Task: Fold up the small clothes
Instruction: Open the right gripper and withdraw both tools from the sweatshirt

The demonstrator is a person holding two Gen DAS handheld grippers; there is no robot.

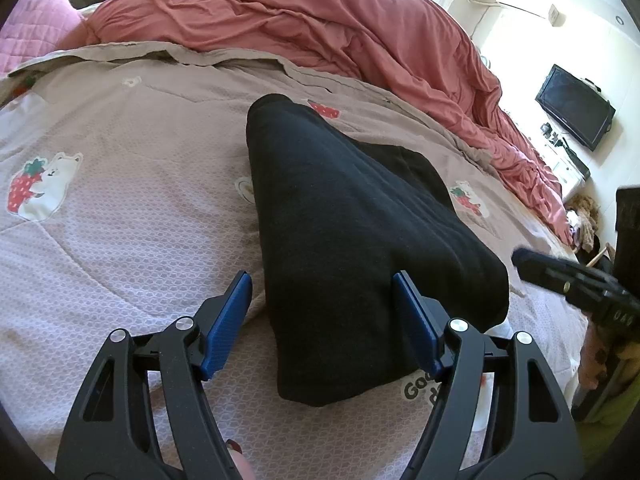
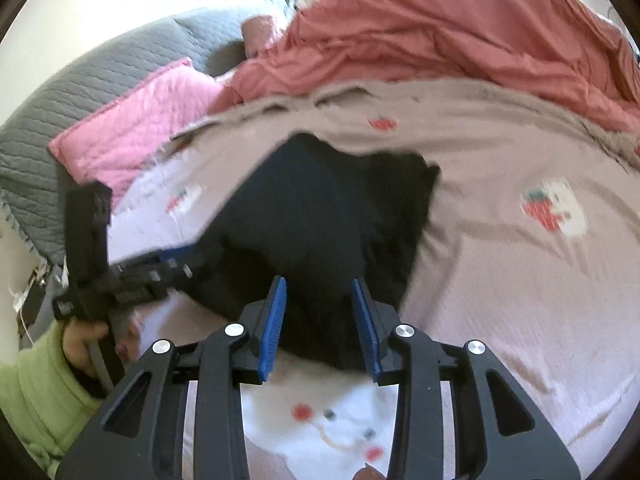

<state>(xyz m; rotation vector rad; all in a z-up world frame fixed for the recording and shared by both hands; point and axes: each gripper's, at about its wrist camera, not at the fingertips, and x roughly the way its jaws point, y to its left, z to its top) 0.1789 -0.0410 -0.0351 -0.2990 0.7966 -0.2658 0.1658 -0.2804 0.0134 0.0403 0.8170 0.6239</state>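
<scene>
Both the left hand-held gripper (image 1: 322,320) and right hand-held gripper (image 2: 319,324) gape over the black garment (image 1: 352,216); each should pinch a near corner squarely

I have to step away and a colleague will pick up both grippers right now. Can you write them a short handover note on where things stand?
Left gripper: open, jaws wide, straddling the near edge of the black garment; nothing gripped.
Right gripper: open, with the garment's near edge between its fingers; not closed on it. This view is motion-blurred.
The black garment lies on the strawberry-print bedspread, apparently folded over into a thick, roughly triangular bundle, with a second layer showing at its far right side.
Done: it looks like at least one fold is in.
Left: check the bundle's shape, make any remaining fold, then square it up. No other small clothes are visible in either view.
</scene>
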